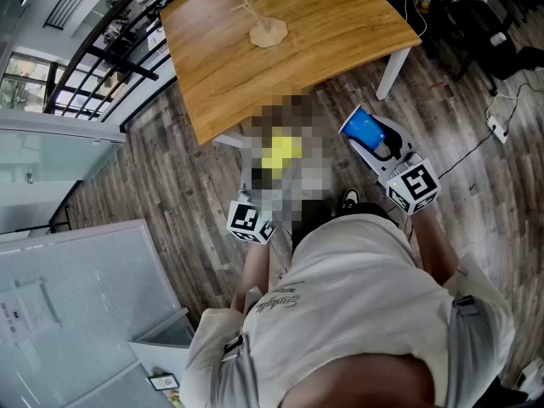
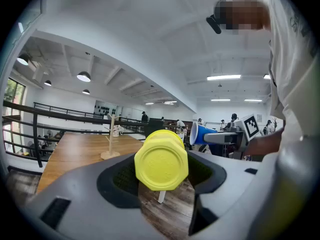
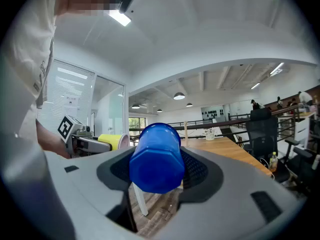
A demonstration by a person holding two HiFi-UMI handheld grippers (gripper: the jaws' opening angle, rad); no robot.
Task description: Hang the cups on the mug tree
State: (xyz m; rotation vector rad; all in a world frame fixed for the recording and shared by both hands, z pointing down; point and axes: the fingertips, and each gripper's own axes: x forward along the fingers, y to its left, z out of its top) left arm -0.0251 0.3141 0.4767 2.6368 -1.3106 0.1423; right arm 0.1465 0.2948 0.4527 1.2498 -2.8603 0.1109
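Observation:
A wooden mug tree (image 1: 268,24) with bare pegs stands on the wooden table (image 1: 340,32) ahead of me. My left gripper (image 2: 161,170) is shut on a yellow cup (image 2: 161,160), held level with its base towards the camera. In the head view the yellow cup (image 1: 280,153) is partly under a mosaic patch. My right gripper (image 3: 156,166) is shut on a blue cup (image 3: 156,156), also seen as the blue cup (image 1: 364,130) short of the table's near edge. Both grippers are over the floor, away from the tree. The left gripper view shows the mug tree (image 2: 110,141) far off.
A black railing (image 1: 102,53) runs along the left, with glass partitions (image 1: 76,313) below it. Black office chairs (image 1: 476,15) stand at the top right. A cable and power strip (image 1: 495,126) lie on the wood floor at the right. The table's white leg (image 1: 393,70) is near the blue cup.

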